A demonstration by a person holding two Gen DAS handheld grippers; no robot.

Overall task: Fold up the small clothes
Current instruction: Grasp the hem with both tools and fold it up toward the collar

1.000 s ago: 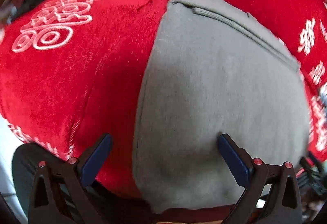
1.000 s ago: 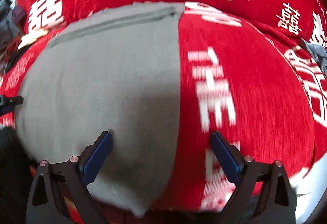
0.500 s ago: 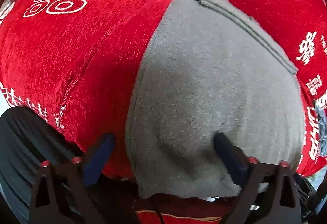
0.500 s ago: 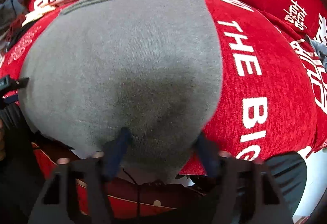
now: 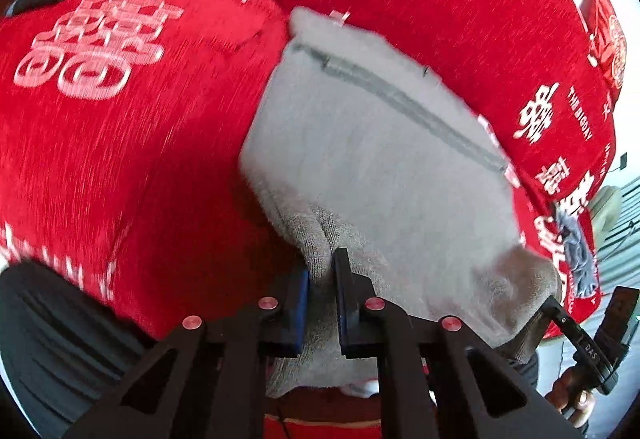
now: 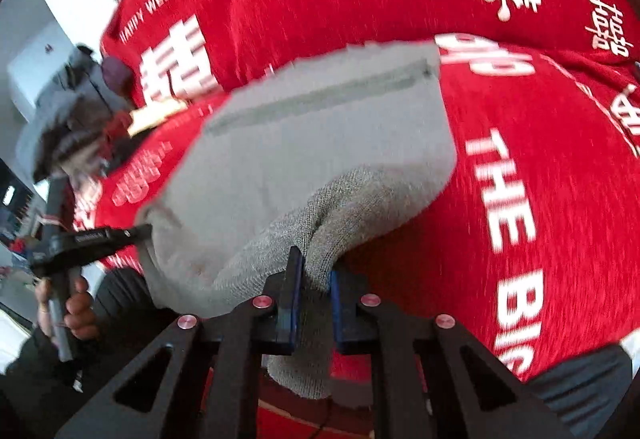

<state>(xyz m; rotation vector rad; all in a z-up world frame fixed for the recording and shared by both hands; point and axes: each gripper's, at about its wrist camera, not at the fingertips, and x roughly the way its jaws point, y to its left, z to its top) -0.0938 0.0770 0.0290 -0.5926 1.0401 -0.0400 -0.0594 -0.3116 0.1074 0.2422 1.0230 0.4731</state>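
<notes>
Left gripper (image 5: 322, 279) is clamped on the near edge of the grey garment (image 5: 372, 159), a pinch of knit bunched between its blue pads. Right gripper (image 6: 314, 281) is closing on the same near edge at the other corner, fabric already squeezed between the pads. Garment lies on the red cover (image 5: 140, 159), far hem with the stitched band flat near the cover's far fold, near edge lifted off the cover.

Step in hand looks like the first fold: near edge carried over to the far hem. To do it well: keep both grippers level with each other so the edge stays straight, hold light tension between the corners, no sag in the middle, lay the edge square on the stitched band before letting go. Risk: thin pinch, knit may slip out if pulled hard.

Count: one grey garment, two grippers, one red cover, a pile of other clothes (image 6: 76, 135) at the cover's far left edge, number unclear.
</notes>
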